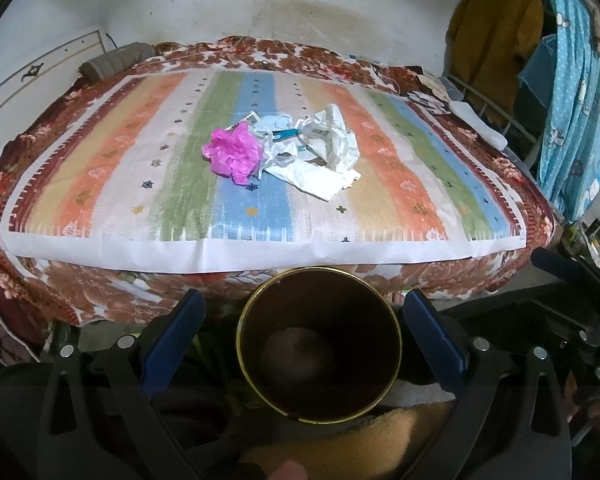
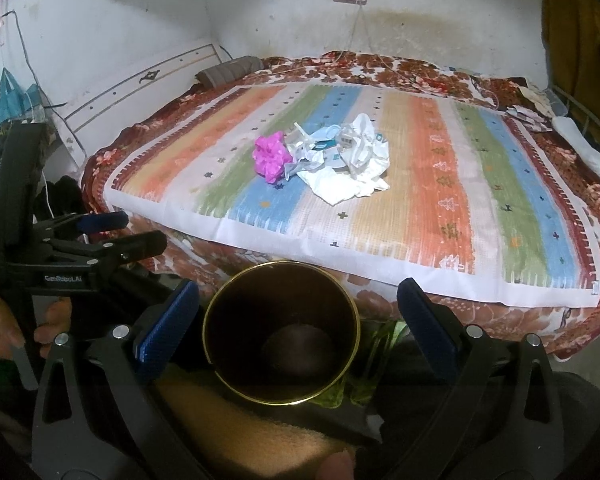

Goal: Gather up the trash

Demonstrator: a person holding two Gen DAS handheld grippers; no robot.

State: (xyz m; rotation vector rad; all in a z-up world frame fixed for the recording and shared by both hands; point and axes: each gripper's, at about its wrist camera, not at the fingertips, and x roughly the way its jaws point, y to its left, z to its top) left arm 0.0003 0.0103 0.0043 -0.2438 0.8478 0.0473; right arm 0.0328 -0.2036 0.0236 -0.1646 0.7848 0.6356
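Note:
A heap of trash lies mid-bed on the striped mat point(image 1: 100, 184): a crumpled pink plastic bag point(image 1: 234, 152) point(image 2: 270, 156) beside white wrappers and torn paper point(image 1: 320, 156) point(image 2: 348, 160). Below the bed's near edge stands a dark bin with a gold rim point(image 1: 260, 320) point(image 2: 236, 320); nothing shows inside it. My left gripper point(image 1: 304, 296) is open, its blue pads wide on either side of the bin's mouth without touching it. My right gripper point(image 2: 299, 285) is open the same way over the bin. The left gripper point(image 2: 136, 232) also shows side-on at the left.
A grey roll point(image 1: 112, 62) lies at the headboard. Clothes point(image 1: 496, 32) and a blue patterned cloth point(image 1: 580, 100) hang on a rack to the right. Small items point(image 1: 432, 92) sit on the bed's right edge. A tan towel point(image 1: 380, 440) lies beneath the bin. A blue bag point(image 2: 8, 96) hangs left.

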